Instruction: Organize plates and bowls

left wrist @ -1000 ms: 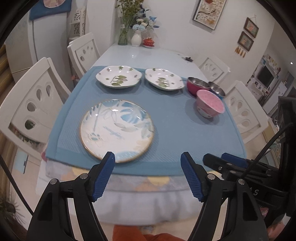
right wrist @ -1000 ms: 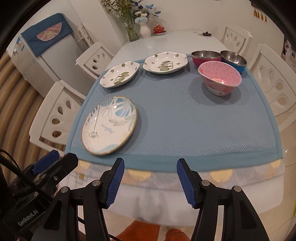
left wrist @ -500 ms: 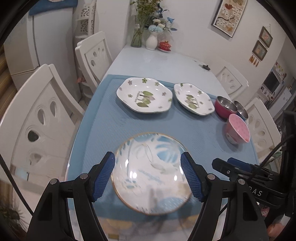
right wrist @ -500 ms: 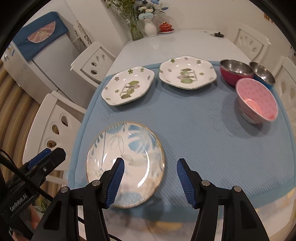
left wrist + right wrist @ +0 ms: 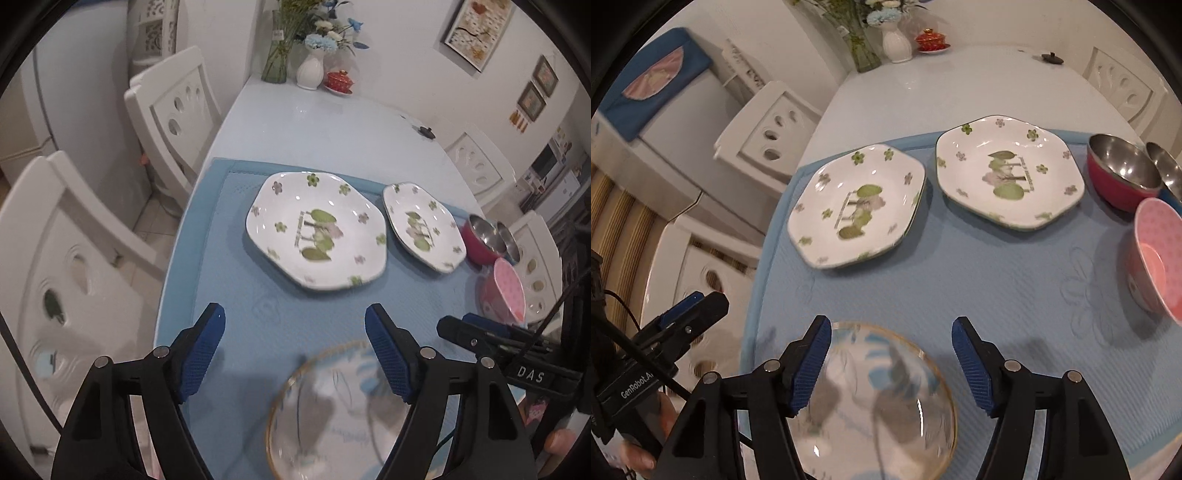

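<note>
Left jaws: my left gripper [image 5: 295, 349] stands apart with nothing between the pads; jaws have just been opening further. It hangs over bare blue mat, tilted steeply down.
Right jaws: my right gripper [image 5: 892, 360] is likewise released and has just been widening. Nothing pinched; the mat shows in the gap.
Round plate: gold-rimmed round plate [image 5: 886, 402] with blue leaf print lies flat on the mat at the near edge, blurred. In the right wrist view its far rim sits under my left-hand pad; in the left wrist view it [image 5: 332, 410] lies low and to the right, partly behind the right-hand finger. I cannot tell whether any pad touches it.
Hexagonal plates: two white plates with green flower sprigs, side by side farther up the mat, just beside each other, not stacked. Left plate [image 5: 316, 230] is straight ahead of my left gripper; right plate [image 5: 1008, 173] is ahead of my right.
Bowls: red bowl [image 5: 1119, 173] with steel inside at the mat's far right, a second steel-lined bowl [image 5: 1165, 171] touching it at the frame edge. Pink dotted bowl [image 5: 1158, 258] stands just nearer, close to the red one.
Mat: blue mat [image 5: 997, 280] covers the near end of the white table [image 5: 325, 129].
Far end: white vase [image 5: 311, 72] with flowers and a small red lidded cup [image 5: 339, 79].
Surroundings: white chairs [image 5: 173, 110] along both sides.
</note>
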Demonstrator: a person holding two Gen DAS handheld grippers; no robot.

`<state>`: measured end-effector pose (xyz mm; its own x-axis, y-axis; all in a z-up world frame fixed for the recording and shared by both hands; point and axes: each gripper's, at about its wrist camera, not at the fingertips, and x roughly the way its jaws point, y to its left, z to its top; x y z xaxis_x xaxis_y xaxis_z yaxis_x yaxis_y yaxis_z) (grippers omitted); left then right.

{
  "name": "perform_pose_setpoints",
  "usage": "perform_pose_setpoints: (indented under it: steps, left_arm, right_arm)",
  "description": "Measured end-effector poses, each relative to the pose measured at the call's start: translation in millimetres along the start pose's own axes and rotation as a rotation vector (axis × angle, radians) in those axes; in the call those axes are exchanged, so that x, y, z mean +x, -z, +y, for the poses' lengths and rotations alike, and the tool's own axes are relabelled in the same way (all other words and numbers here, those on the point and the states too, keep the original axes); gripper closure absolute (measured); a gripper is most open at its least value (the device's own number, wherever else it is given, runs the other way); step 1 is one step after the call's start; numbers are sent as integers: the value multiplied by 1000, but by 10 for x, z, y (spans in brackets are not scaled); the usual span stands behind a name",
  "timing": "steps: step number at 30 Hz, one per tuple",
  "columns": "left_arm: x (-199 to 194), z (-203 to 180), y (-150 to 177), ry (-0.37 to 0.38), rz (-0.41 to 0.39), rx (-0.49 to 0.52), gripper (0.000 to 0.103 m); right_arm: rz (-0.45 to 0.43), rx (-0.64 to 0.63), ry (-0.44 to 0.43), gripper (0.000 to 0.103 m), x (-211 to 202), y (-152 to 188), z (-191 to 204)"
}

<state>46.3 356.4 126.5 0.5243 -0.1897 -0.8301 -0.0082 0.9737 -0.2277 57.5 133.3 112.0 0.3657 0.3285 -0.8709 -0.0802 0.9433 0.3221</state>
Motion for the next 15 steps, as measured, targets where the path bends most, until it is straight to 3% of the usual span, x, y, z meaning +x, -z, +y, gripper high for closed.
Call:
perform_pose_setpoints:
  steps: [15]
  left_arm:
    - [1070, 452, -651, 40, 72, -107, 28]
  right_arm:
    - [59, 28, 46, 40, 828, -582, -101]
